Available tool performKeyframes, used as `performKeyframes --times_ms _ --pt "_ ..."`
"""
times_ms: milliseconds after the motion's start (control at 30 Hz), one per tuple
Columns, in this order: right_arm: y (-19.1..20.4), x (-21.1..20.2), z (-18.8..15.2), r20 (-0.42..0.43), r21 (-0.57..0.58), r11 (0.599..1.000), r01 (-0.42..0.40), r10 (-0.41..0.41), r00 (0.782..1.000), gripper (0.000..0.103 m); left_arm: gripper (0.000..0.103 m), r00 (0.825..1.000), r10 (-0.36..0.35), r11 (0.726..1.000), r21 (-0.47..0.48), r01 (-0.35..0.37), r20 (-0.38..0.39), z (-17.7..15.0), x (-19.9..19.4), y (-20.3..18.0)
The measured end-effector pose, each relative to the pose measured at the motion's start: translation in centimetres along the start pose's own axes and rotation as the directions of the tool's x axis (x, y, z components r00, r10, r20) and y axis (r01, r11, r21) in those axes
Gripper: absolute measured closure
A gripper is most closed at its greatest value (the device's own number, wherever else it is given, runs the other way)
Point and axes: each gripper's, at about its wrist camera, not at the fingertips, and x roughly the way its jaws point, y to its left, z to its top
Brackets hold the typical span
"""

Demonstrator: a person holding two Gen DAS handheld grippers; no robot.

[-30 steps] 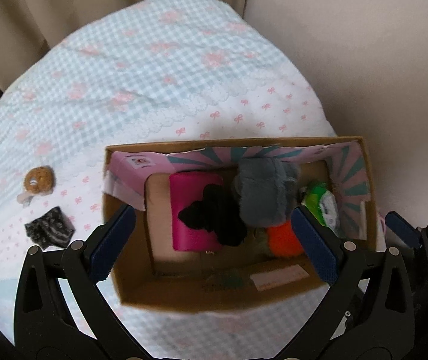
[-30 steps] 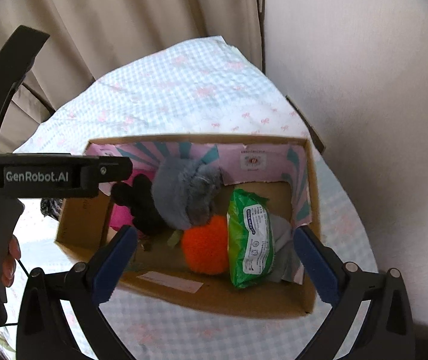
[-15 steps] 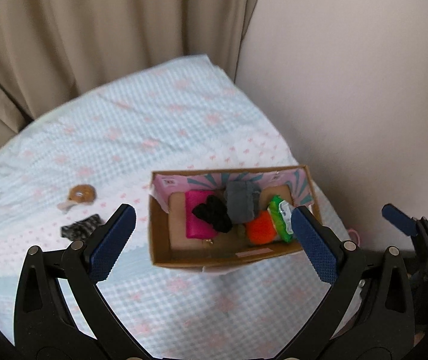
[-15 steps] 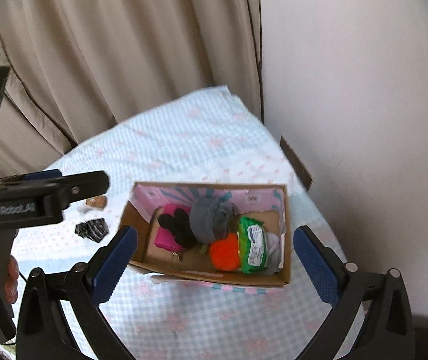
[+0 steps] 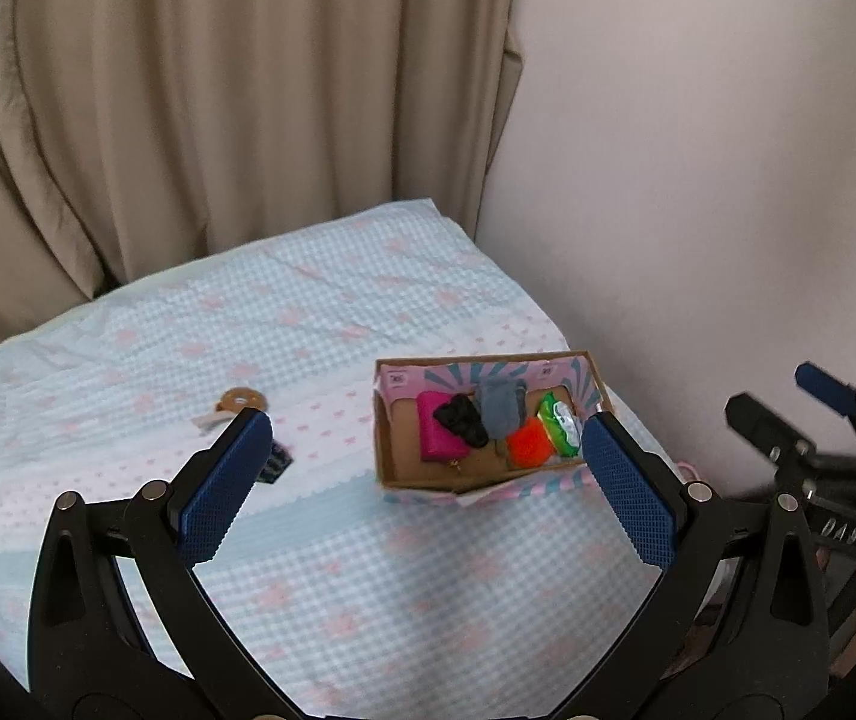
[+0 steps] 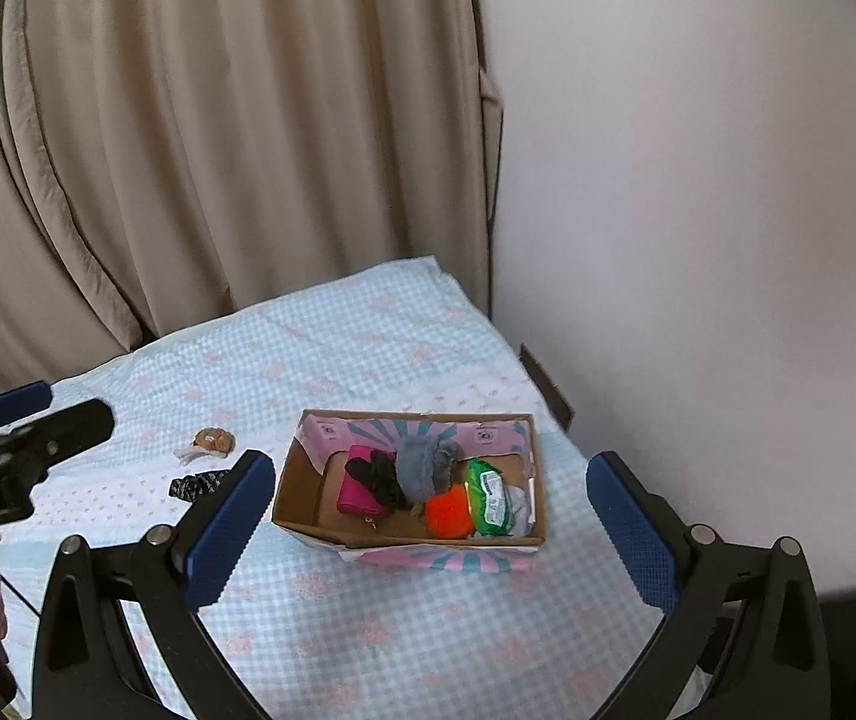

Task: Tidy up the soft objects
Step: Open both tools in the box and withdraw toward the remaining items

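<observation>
A cardboard box (image 5: 389,468) (image 6: 302,525) stands on the bed near the wall. It holds a pink pouch (image 5: 437,438) (image 6: 356,489), a black soft item (image 5: 461,417) (image 6: 377,474), a grey fluffy item (image 5: 500,408) (image 6: 425,468), an orange pom-pom (image 5: 529,444) (image 6: 447,513) and a green packet (image 5: 560,426) (image 6: 488,495). A small brown plush (image 5: 239,401) (image 6: 213,441) and a black patterned item (image 5: 277,463) (image 6: 197,483) lie on the bed left of the box. My left gripper (image 5: 422,480) and right gripper (image 6: 428,534) are both open, empty, and held well back from the box.
The bed has a blue and pink checked cover (image 5: 368,588) (image 6: 368,618). Beige curtains (image 5: 218,108) hang behind it and a pale wall (image 5: 698,180) runs along its right side. A brown board (image 6: 545,384) sits between bed and wall.
Both grippers have pulled up and back from the box, which now looks much smaller. Both stay open and empty. The box contents have not moved.
</observation>
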Motion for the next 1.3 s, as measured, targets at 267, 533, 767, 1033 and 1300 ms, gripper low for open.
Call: performKeyframes --times_ms 267,533,767,1033,1300 --pt "5.0 -5.2 -1.8 0.054 -0.022 0.999 0.039 -0.037 0.998 0.0 0.0 0.998 -0.018 1.0 -0.004 0.019 0.055 -3.3 -6.6 6.9" --pt "10.4 -6.0 -3.1 0.087 0.051 0.999 0.015 -0.019 0.996 0.0 0.0 0.997 -0.009 1.0 0.016 0.007 0.08 -3.8 -9.2 14.9" --pt "16.2 -4.1 -4.4 0.087 0.088 0.996 0.005 -0.012 0.996 0.0 0.0 0.998 -0.037 0.997 0.063 0.034 0.045 -3.7 -5.8 22.2" --pt "22.1 2.9 -7.0 0.008 0.071 0.997 -0.014 0.013 1.0 0.0 0.0 0.996 -0.091 0.994 0.055 0.091 -0.006 -4.0 2.3 29.6" --pt "27.4 11.9 -10.3 -0.078 0.072 0.993 -0.088 0.094 0.993 0.0 0.0 0.988 -0.132 0.991 0.03 0.134 -0.076 -3.8 12.8 33.4"
